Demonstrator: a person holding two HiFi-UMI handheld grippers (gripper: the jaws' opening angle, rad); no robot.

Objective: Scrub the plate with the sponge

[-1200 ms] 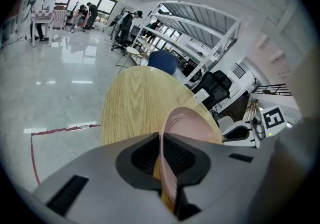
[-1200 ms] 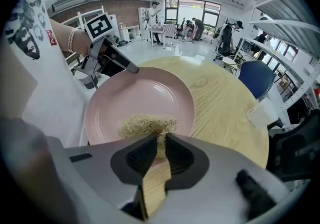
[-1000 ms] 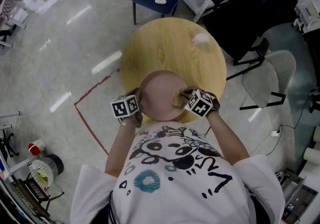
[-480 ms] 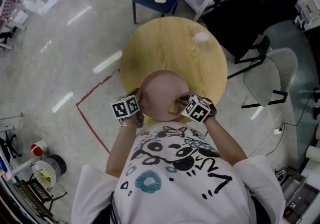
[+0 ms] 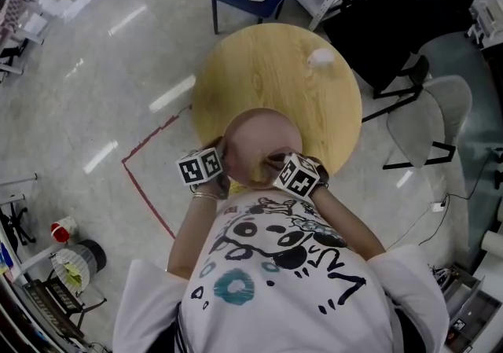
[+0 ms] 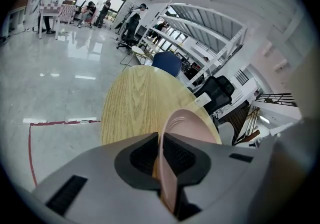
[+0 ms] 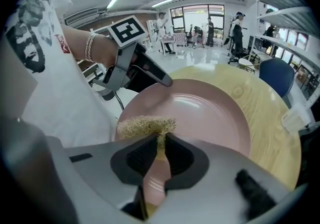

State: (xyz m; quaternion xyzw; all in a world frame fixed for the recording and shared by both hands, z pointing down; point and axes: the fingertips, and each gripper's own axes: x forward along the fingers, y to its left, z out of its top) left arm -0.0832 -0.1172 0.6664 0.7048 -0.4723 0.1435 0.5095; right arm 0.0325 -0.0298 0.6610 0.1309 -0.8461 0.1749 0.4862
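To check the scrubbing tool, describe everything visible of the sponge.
The sponge is a tan, coarse, fibrous pad, pinched thin between the shut jaws of the right gripper and fanning out beyond them. Its spread end lies against the rim of the pink plate on the person's side.

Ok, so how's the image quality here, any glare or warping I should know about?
Head view: sharp, with white light streaks glaring off the glossy floor. Left gripper view: strong fisheye, black corners, shelving bent into curves. Right gripper view: same fisheye, a soft sheen on the pink plate, sponge texture readable.
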